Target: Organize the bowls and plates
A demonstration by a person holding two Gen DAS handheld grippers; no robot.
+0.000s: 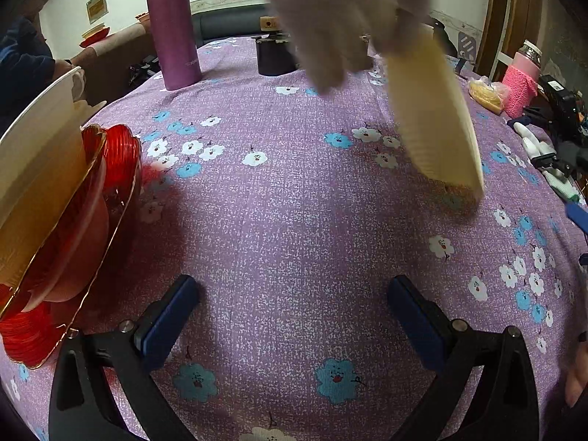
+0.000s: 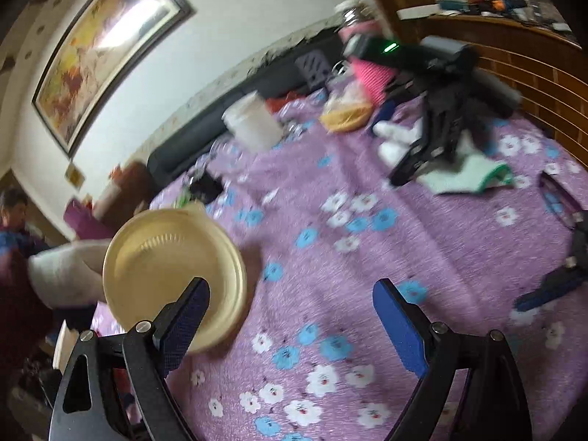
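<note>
Plate [image 2: 172,268], pale yellow, light and stiff-looking, is set on edge on the surface [image 2: 422,239] by a gloved hand [image 1: 330,18], while both grippers, left [image 1: 294,316] and right [image 2: 290,316], gape empty; its thin rim looks the best hold.

**Both grippers spread wide and empty over the worktop**

The left gripper [image 1: 294,316], black-framed with blue-padded fingers [image 1: 169,323], tilts steeply down over the worktop [image 1: 294,220], its fingers set wide apart with only cloth between them. The right gripper [image 2: 290,327], of the same build, points down at a shallower slant; its blue fingers [image 2: 400,330] also stand far apart, gripping nothing. A white-gloved hand [image 1: 330,18] reaches in from the far edge, blurred, pinching a pale yellow round plastic plate [image 1: 433,117] by its rim.
</note>
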